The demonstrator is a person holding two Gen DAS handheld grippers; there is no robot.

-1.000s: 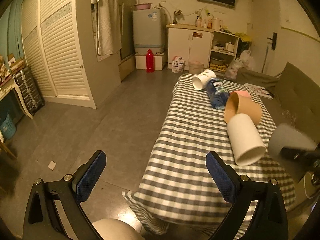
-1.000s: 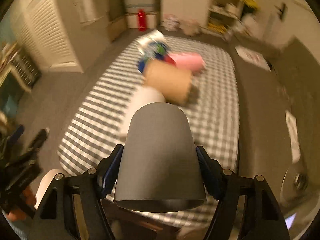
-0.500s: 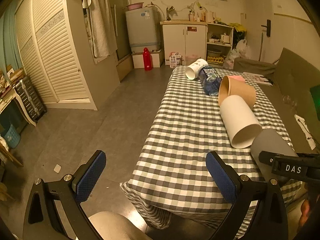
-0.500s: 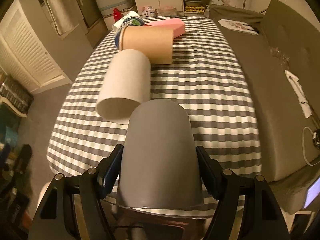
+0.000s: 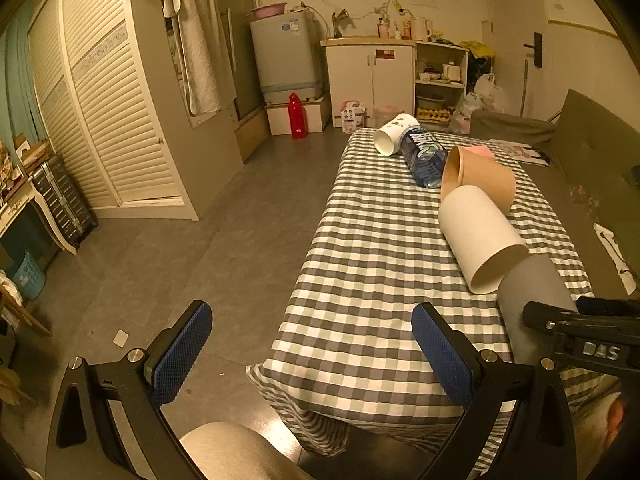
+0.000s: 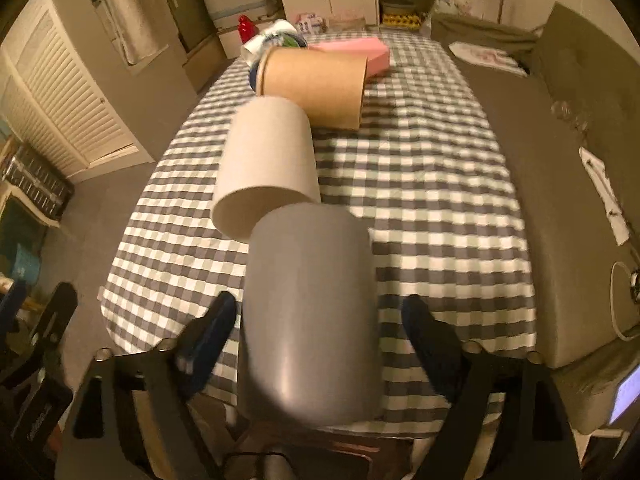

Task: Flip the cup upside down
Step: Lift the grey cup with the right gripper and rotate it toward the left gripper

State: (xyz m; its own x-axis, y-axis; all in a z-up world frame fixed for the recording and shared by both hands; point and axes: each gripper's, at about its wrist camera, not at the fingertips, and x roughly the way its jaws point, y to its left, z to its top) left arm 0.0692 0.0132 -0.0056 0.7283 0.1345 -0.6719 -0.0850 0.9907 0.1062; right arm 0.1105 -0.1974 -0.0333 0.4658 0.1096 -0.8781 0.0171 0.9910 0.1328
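Checkered bench [image 6: 420, 184] bears the grey cup [image 6: 308, 312], axis toward twelve o'clock, between the right claw's [image 6: 316, 332] released fingers; left claw [image 5: 312, 356] spread, idle.

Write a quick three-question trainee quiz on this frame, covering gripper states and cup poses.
1. True or false: the right gripper is clamped on the smooth grey tapered cup.
2. The white paper cup is: A) upright, B) lying on its side, C) held in a gripper.
3. Fill in: the left gripper holds ____.

Key: 1 false, both fingers stand clear of the cup's sides; 2 B; 3 nothing.
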